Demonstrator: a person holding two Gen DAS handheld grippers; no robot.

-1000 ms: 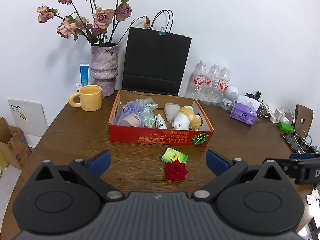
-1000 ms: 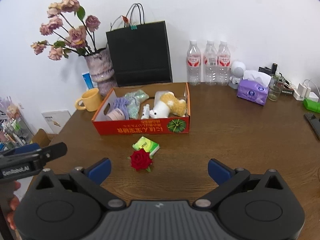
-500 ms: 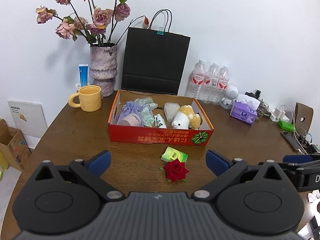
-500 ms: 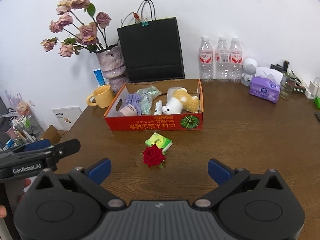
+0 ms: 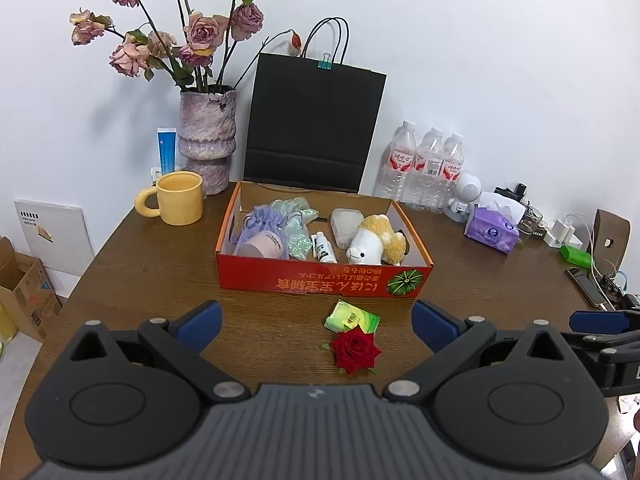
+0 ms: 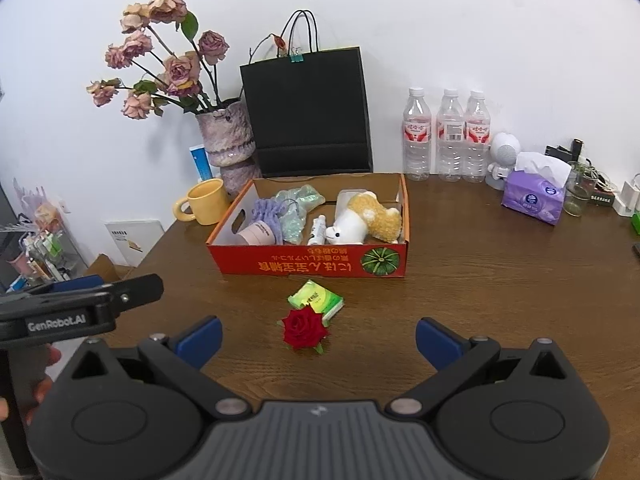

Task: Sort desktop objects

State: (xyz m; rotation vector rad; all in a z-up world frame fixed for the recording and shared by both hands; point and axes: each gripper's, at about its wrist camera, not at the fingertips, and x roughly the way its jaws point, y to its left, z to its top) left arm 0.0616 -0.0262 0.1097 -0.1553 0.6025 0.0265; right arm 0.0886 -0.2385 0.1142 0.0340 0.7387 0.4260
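The left gripper (image 5: 316, 322) had its jaws wide open and held nothing. The right gripper (image 6: 318, 338) also had its jaws wide open and held nothing. Both hung above the brown surface (image 5: 152, 280).

A red rose (image 5: 354, 350) lay on the surface between the blue tips of both grippers. A small green packet (image 5: 351, 319) lay just behind the rose, touching it. Behind them sat the red box (image 5: 320, 282). Inside the box were a fluffy toy (image 5: 376, 240), a purple pouch (image 5: 262, 220), a pink cup (image 5: 264, 245) and a little white bottle (image 5: 324, 247).

A yellow mug (image 5: 178, 198) stood to the left of the box, near a vase (image 5: 206, 140) of dried flowers. A black bag (image 5: 312, 128) stood behind the box. Three water bottles (image 5: 426, 172) and a purple tissue pack (image 5: 492, 232) stood to the right.

Since a second before, the rose, the packet and the box had not moved. The left gripper had stayed almost in the same place. The right gripper had swung to the right, so the box and rose now sat nearer the middle of its view. Both jaws were as wide open as before.
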